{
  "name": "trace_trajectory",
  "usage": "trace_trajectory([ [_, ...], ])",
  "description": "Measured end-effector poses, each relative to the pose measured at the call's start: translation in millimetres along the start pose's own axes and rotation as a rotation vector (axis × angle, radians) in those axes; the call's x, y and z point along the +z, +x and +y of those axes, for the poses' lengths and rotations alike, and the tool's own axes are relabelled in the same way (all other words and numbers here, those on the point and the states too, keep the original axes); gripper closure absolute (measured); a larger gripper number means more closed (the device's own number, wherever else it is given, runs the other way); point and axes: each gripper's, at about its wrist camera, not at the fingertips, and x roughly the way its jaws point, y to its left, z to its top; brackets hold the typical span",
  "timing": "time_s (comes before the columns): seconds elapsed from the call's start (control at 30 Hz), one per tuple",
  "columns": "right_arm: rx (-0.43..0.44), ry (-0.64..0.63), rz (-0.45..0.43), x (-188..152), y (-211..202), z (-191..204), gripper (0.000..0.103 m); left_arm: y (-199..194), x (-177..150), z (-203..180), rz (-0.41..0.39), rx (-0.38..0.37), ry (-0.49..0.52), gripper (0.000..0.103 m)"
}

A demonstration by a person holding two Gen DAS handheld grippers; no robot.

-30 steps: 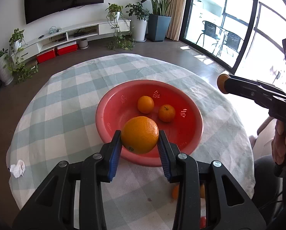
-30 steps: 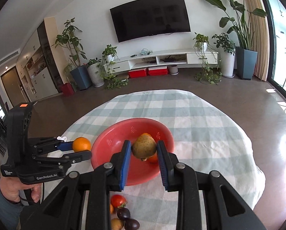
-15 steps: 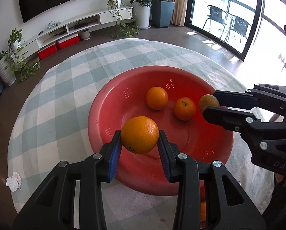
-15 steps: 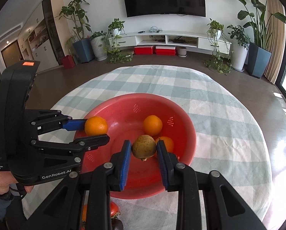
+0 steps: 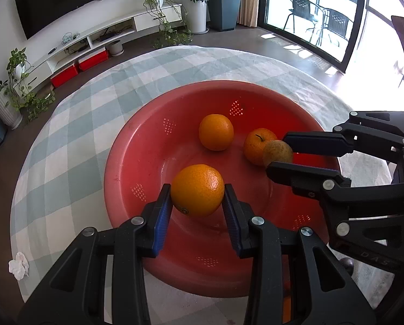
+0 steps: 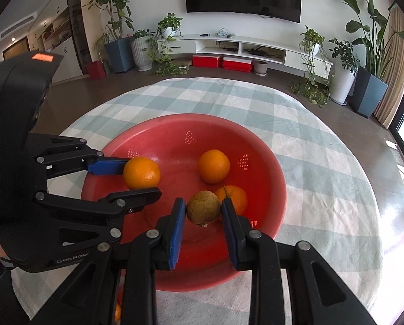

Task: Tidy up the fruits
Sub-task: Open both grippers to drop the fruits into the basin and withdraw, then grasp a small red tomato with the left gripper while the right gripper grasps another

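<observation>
A red perforated bowl (image 5: pixel 120 159) sits on a round table under a green-and-white checked cloth (image 5: pixel 74 124), nearer the table's near edge than its far one. The left gripper (image 5: pixel 197 191) hangs over the bowl's near-left part with its blue pads clamped on a large orange (image 5: pixel 197 189); the fruit is round, with no long axis to speak of, and its stem scar faces down and toward the camera. The right gripper (image 6: pixel 204 208) reaches in over the bowl's near-right side, its jaws closed on a brownish-green fruit (image 6: pixel 204 207) that is slightly oval; its small stem end points downward. Whether either held fruit touches the bowl's floor is hard to judge from these angles.

Two smaller oranges lie loose in the bowl: one (image 5: pixel 216 132) toward its far side, the other (image 5: pixel 257 146), stem up, just behind the brownish-green fruit. A crumpled white tissue (image 5: pixel 19 266) lies at the table's left edge. More fruit near the table's near edge shows only as slivers behind the gripper frames.
</observation>
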Motion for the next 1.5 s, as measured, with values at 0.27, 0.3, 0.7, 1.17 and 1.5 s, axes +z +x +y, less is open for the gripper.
trace_trajectory([
  [0.27, -0.023, -0.019, 0.017, -2.0, 6.7, 0.4, 0.072, 10.5, 2.1, -3.7, 0.024, 0.02, 0.028, 0.068],
  [0.3, -0.025, -0.02, 0.018, -2.1, 6.8, 0.3, 0.072, 11.5, 2.4, -3.9, 0.026, 0.021, 0.03, 0.068],
  [0.7, -0.038, -0.01, 0.008, -2.2, 6.3, -2.6, 0.067, 16.2, 3.6, -5.6, 0.039, 0.032, 0.049, 0.065],
  [1.17, -0.015, 0.08, -0.073, -0.2, -19.7, -15.2, 0.042, -12.0, 6.3, -0.4, -0.029, 0.052, 0.021, 0.043],
  [1.5, 0.052, 0.176, -0.276, -33.9, -97.3, -13.8, 0.01, -100.0, -53.6, -15.4, -0.147, 0.008, -0.034, 0.014],
])
